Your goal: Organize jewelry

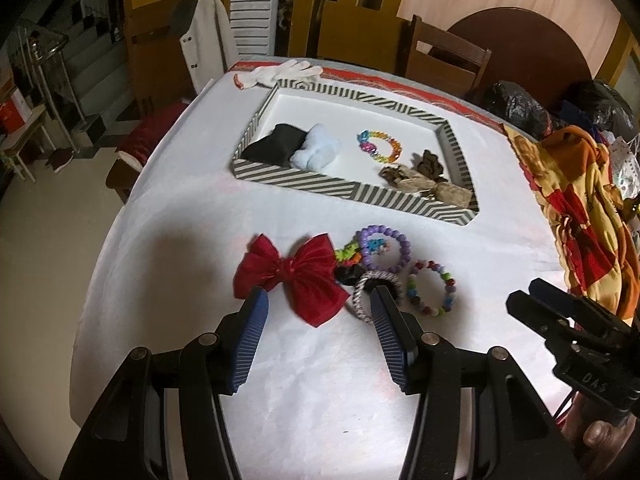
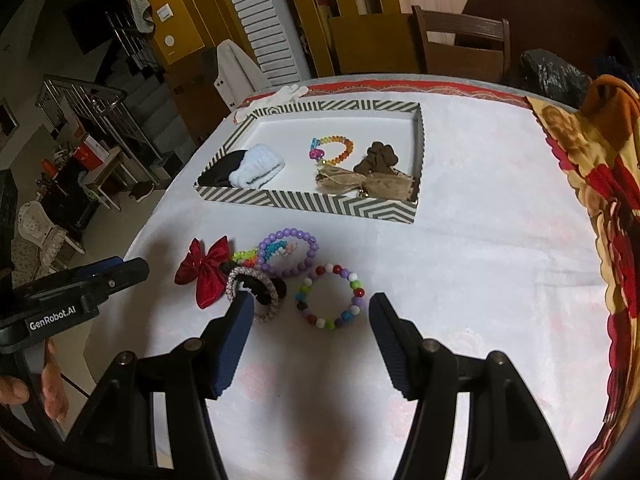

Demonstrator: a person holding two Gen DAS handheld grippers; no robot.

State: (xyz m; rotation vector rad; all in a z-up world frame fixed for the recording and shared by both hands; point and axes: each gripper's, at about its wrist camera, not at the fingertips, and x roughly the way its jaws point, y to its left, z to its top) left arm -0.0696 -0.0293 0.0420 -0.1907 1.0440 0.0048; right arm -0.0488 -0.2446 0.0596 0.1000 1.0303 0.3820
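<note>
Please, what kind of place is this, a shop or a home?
Most likely a home, perhaps a dining area: a table under a white cloth, a wooden chair behind it, a coat hung over another chair, and stairs in the background.

Both wrist cams look forward and down over table toward striped tray [image 1: 352, 190] [image 2: 308, 202], tray mid-distance. Left cam sits left of right cam, nearer red bow [image 1: 294, 276]. Shared: tray, bracelet cluster before it; each cam catches other gripper at edge.

Striped tray [image 2: 308, 202] holding rainbow bracelet [image 2: 332, 150], loose bracelets [image 2: 330, 298] clustered beside red bow [image 2: 206, 270]
</note>
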